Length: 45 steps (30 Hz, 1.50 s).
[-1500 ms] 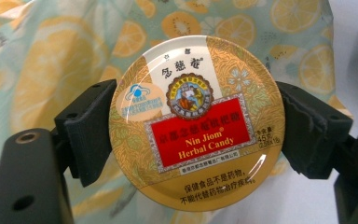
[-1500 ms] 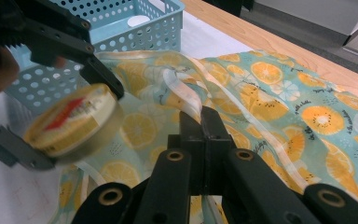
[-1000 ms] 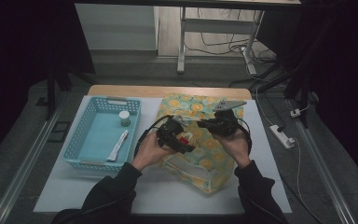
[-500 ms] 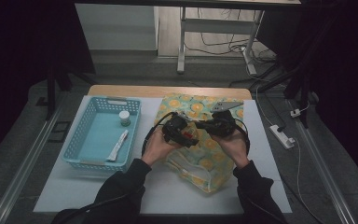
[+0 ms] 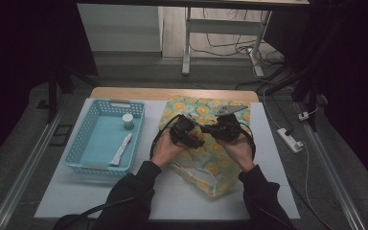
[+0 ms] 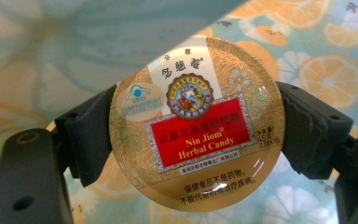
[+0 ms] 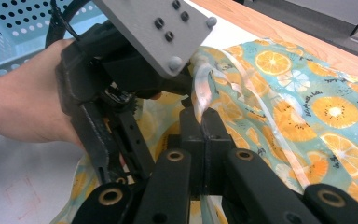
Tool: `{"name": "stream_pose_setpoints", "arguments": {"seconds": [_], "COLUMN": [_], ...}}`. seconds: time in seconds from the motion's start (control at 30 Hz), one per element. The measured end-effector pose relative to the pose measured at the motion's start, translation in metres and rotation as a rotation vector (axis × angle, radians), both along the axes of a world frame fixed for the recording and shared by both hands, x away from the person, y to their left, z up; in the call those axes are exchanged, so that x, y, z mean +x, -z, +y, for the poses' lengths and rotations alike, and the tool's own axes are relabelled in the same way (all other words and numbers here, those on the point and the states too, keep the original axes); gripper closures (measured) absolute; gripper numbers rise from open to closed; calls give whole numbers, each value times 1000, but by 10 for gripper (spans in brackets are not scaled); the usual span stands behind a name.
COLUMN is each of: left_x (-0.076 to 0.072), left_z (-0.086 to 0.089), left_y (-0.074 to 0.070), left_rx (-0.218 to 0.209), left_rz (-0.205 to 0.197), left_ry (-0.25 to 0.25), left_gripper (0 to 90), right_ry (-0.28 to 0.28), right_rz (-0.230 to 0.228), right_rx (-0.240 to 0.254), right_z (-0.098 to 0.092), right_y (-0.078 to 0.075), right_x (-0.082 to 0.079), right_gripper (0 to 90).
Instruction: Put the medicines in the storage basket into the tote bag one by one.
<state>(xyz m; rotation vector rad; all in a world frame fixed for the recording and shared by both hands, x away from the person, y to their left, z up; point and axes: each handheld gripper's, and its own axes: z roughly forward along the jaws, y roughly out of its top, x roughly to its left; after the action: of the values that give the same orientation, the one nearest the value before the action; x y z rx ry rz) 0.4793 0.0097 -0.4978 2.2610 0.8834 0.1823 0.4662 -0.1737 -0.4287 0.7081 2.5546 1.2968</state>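
Blue basket [image 5: 96,143] lies left of the orange-print bag [image 5: 211,163], well apart.

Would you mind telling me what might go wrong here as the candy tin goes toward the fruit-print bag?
The left gripper holds the round Nin Jiom candy tin only by its curved rim, so it may slip out. The right gripper pinches just the bag's edge; the opening could sag shut or pull free.

The candy tin [image 6: 196,123] is showing gold with a red label and white lettering. The bag [image 5: 211,163] is wearing teal with orange citrus slices. The basket [image 5: 84,143] is showing light blue, the worktop [image 5: 182,196] white, both grippers' jaws black.
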Motion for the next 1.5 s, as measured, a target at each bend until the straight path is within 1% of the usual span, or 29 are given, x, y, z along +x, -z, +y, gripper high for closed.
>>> {"name": "stream_pose_setpoints", "arguments": {"seconds": [0.1,0.23,0.37,0.63,0.8,0.83,0.87,0.97,1.0,1.07,1.13,1.17,1.23,1.3,1.37,1.43,1.5], "left_x": [2,4,6,9,10,10,11,11,11,10,10,9,8,6,5,3,1], "left_z": [-2,-3,-3,-4,-6,-6,-7,-9,-9,-8,-8,-8,-8,-8,-6,-6,-5], "left_y": [3,9,14,22,26,26,27,28,28,27,26,25,24,23,20,18,16], "left_rx": [10,9,2,12,6,17,16,29,29,17,18,6,7,14,21,18,6], "left_rz": [0,-3,3,4,4,3,2,-10,-9,-14,-13,-15,-8,-8,4,8,18], "left_ry": [-3,-16,-31,-35,-42,-32,-32,-47,-42,-42,-36,-48,-42,-48,-28,-25,-22], "left_gripper": [205,205,205,204,203,202,202,193,180,144,120,109,94,85,74,59,48], "right_ry": [3,5,12,16,19,20,20,22,23,24,23,23,21,22,22,21,21], "right_rz": [1,0,2,8,7,7,6,5,5,8,7,6,4,6,7,7,6], "right_rx": [-4,-5,-4,-11,-16,-16,-17,-19,-19,-16,-14,-13,-11,-11,-10,-9,-9], "right_z": [0,0,-1,0,-1,-1,-1,-1,-1,-1,-2,-2,-2,-2,-2,-3,-3], "right_y": [2,3,4,6,7,7,7,8,8,8,7,7,7,7,7,6,6], "right_x": [1,2,3,4,5,5,5,5,5,5,5,5,5,5,5,5,5], "right_gripper": [900,900,900,900,900,900,900,900,900,900,900,900,900,900,900,900,900]}}
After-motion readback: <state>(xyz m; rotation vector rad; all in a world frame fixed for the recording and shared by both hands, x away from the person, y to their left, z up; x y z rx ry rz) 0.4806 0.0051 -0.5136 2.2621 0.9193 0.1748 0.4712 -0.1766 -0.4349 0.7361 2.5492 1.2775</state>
